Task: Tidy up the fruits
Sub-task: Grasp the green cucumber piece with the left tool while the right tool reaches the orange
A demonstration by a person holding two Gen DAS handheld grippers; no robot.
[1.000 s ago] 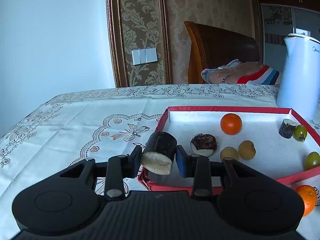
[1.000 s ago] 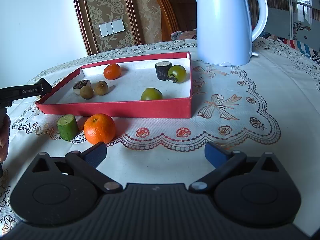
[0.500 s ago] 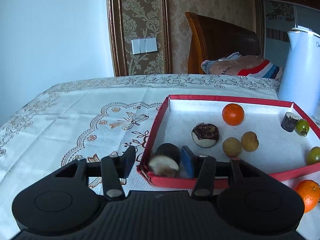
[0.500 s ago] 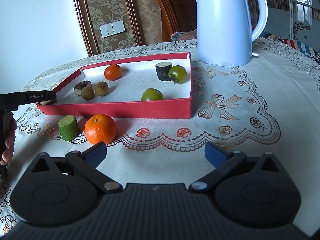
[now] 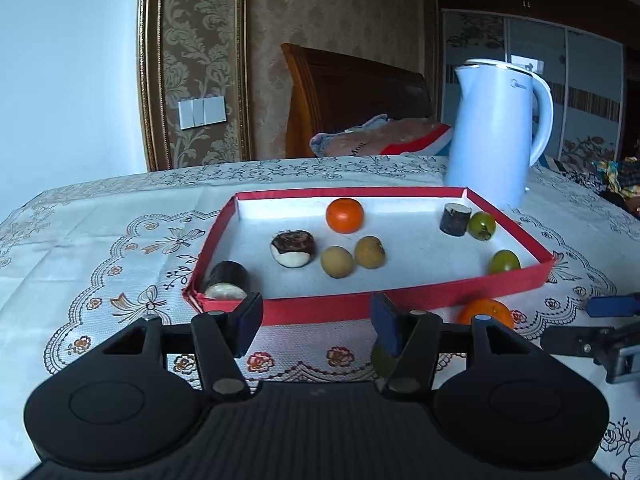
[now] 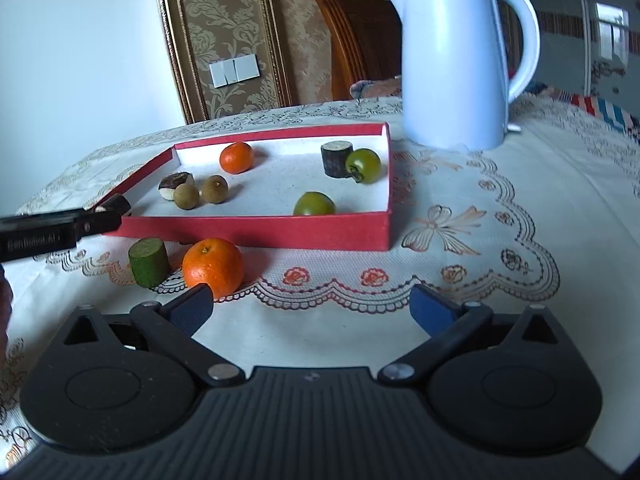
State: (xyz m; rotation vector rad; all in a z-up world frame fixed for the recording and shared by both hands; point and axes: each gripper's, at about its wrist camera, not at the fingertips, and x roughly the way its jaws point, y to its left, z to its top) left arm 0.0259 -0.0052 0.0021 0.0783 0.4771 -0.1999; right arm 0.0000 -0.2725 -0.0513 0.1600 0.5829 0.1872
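Note:
A dark cane piece (image 5: 226, 280) with a pale cut end lies in the near-left corner of the red tray (image 5: 320, 308). My left gripper (image 5: 316, 326) hangs just in front of the tray's near wall, jaws opening, with nothing between them. An orange (image 6: 213, 266) and a green cane piece (image 6: 148, 262) sit on the cloth outside the tray (image 6: 256, 232). Just short of that orange, my right gripper (image 6: 312, 308) stands open and holds nothing. The left gripper (image 6: 60, 228) shows at the left edge of the right wrist view.
Inside the tray lie an orange (image 5: 345, 215), a half-peeled dark fruit (image 5: 292, 249), two brown longans (image 5: 337, 261), a dark cane stub (image 5: 455, 219) and two green tomatoes (image 5: 504, 262). A white kettle (image 6: 452, 60) stands behind the tray's far right corner. A wooden chair is beyond the table.
The left gripper let go of the dark cane piece, which now lies in the tray's near-left corner. It then drew back and its jaws spread. The right gripper has not moved.

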